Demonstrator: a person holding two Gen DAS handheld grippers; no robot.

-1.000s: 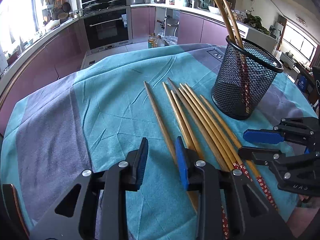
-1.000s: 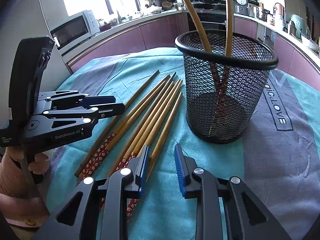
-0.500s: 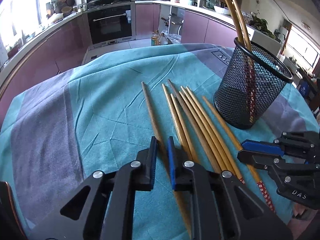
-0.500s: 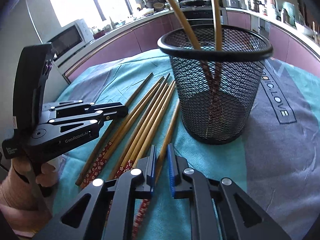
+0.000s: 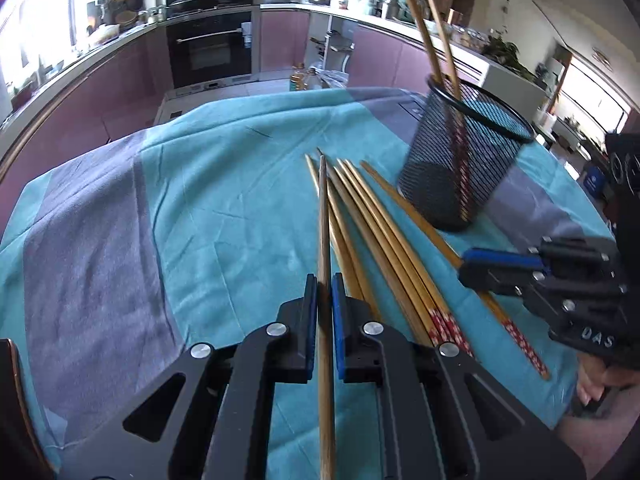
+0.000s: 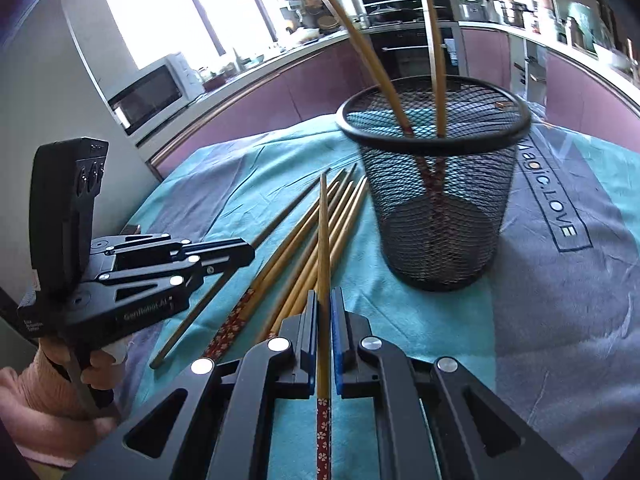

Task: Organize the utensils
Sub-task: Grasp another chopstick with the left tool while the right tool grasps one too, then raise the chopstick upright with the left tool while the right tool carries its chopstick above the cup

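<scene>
Several wooden chopsticks (image 5: 384,236) (image 6: 308,256) lie side by side on a teal cloth. My left gripper (image 5: 324,280) is shut on one plain brown chopstick (image 5: 323,208), lifted clear of the rest and pointing forward. My right gripper (image 6: 324,296) is shut on a chopstick (image 6: 322,220) with a red flowered end, raised off the pile. A black mesh cup (image 5: 464,164) (image 6: 436,200) stands upright beyond the pile with two chopsticks leaning in it. Each gripper also shows in the other's view: the right gripper (image 5: 476,264) and the left gripper (image 6: 244,248).
The teal and grey cloth (image 5: 208,208) (image 6: 560,300) covers a round table, bare on the left in the left wrist view. Kitchen cabinets and an oven (image 5: 210,52) stand beyond the far edge. A microwave (image 6: 154,92) sits on the counter. A hand (image 6: 52,376) holds the left gripper.
Both grippers went from open to shut, each clamping one chopstick and lifting it off the pile. The cup and the remaining chopsticks stayed in place.
</scene>
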